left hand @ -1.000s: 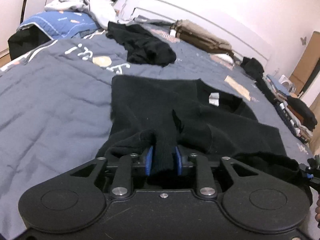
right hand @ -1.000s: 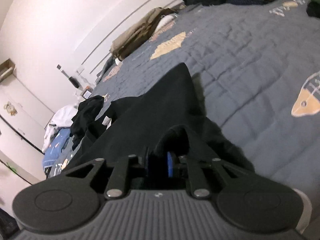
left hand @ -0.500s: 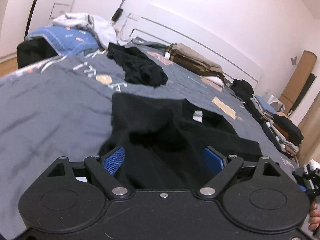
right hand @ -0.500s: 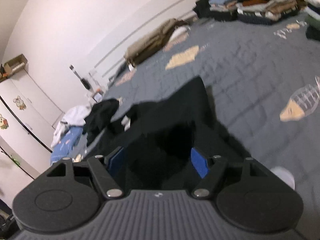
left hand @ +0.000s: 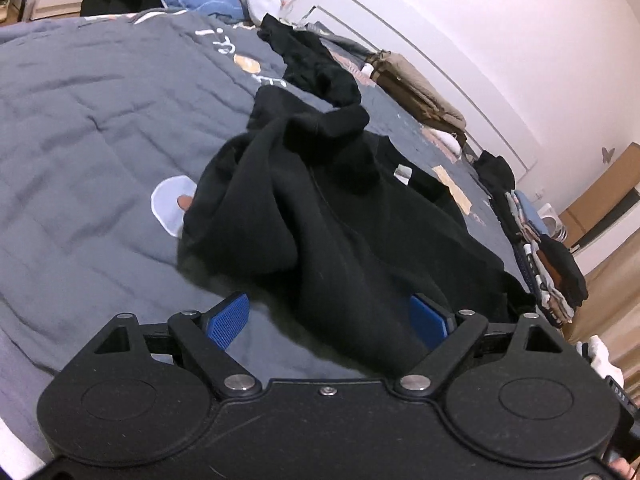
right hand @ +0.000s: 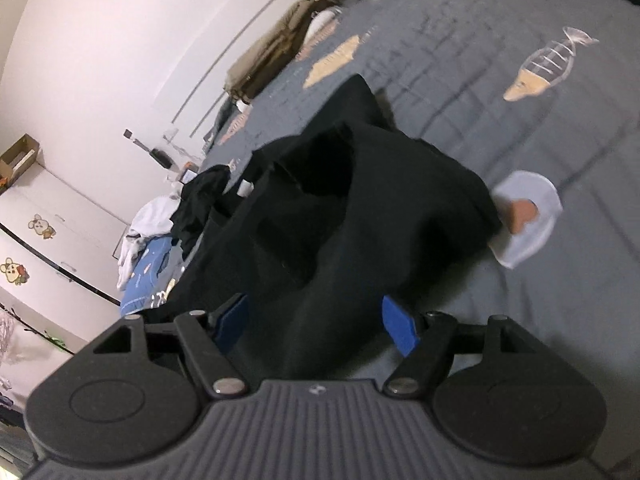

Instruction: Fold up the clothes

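Left wrist view: the left tongs (left hand: 328, 320) stand spread, gripping nothing, with the black sweater (left hand: 340, 208) lying bunched on the bed (left hand: 88, 120) just ahead, nearer the foot edge than the headboard. A second dark garment (left hand: 316, 68) lies close behind it; a careless reach could snag both.

Right wrist view: the right tongs (right hand: 316, 320) are likewise released over the sweater's hem. The picture is blurred, but the layers look lumpy, so any fold made now may set crooked.

Grey quilt (left hand: 88, 128) (fish print); cardboard box (right hand: 18, 156)
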Demonstrator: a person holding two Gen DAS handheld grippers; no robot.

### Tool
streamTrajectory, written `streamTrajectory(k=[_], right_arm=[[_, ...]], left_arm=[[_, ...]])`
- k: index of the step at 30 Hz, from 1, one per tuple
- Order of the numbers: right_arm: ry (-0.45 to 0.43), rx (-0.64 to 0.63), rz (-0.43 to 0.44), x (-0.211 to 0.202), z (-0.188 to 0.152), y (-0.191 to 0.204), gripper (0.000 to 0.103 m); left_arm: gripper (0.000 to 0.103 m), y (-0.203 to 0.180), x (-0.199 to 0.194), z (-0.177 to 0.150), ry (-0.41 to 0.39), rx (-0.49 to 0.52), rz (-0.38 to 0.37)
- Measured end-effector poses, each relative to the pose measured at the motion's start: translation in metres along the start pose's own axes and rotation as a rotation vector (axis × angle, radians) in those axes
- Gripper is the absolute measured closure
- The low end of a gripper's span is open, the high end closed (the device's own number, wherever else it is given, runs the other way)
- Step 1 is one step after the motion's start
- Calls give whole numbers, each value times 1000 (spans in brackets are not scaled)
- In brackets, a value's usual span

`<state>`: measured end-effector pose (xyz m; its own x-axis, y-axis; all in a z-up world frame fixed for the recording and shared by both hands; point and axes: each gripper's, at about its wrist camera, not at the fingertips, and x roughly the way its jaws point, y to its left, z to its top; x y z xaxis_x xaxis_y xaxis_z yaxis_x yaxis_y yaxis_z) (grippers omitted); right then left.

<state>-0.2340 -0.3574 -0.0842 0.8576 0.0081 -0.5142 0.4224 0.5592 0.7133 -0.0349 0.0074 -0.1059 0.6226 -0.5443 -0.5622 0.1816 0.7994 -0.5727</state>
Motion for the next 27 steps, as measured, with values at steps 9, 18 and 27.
streamTrajectory(k=[9,18,27], right_arm=[[28,87,-13,11,-8,-23,30],[-8,203,11,32,-7,-36,30],[-49,240,27,51,-6,-35,38]], left_arm=[[23,25,0,12,-60,-182,4],[48,57,14,19,-62,-370,23],[77,68,27,21,-68,-403,44]])
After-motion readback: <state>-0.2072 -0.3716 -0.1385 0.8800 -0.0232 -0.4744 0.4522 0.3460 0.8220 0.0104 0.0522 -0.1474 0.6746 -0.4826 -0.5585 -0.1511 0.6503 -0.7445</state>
